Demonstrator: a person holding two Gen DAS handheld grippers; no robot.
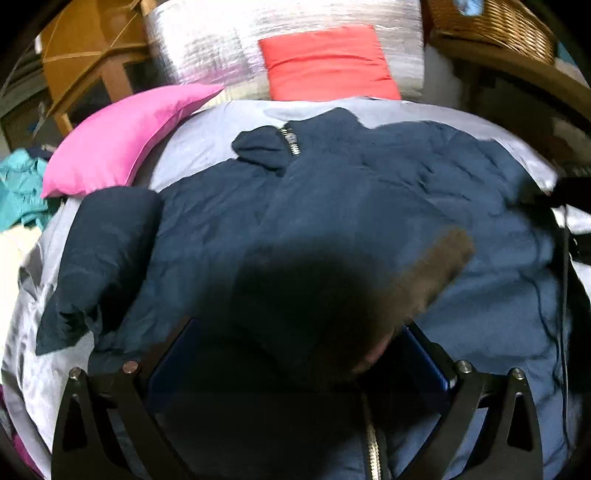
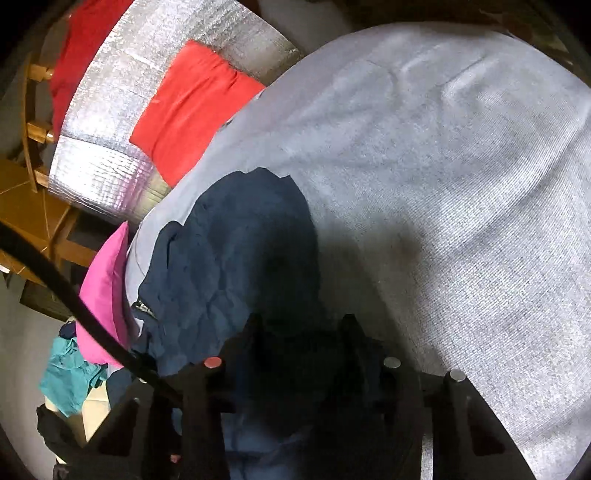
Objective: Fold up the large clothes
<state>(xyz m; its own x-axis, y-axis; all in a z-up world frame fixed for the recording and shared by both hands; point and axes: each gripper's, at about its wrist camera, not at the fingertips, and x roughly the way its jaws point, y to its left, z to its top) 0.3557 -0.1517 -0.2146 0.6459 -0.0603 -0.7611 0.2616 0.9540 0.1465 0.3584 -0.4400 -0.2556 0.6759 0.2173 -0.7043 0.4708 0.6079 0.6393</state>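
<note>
A navy padded jacket (image 1: 332, 192) lies spread over the pale grey bed sheet (image 1: 207, 140), its zipped collar (image 1: 291, 142) toward the far pillows and one sleeve (image 1: 107, 240) folded down at the left. My left gripper (image 1: 299, 332) is at the jacket's near edge. A dark bulge of fabric with brown fur trim (image 1: 436, 266) fills the space between its blue pads (image 1: 428, 358). In the right wrist view, my right gripper (image 2: 303, 325) is at the jacket (image 2: 236, 258), its black fingers closed in on navy cloth beside bare sheet (image 2: 443, 184).
A pink pillow (image 1: 122, 140) and a red cushion (image 1: 328, 62) lie at the head of the bed against a silvery quilted mat (image 1: 207, 48). There is a wicker basket (image 1: 495, 26) at the back right, wooden furniture (image 1: 85, 55) at the back left, teal clothes (image 2: 70, 376) on the floor and a black cable (image 2: 74, 295).
</note>
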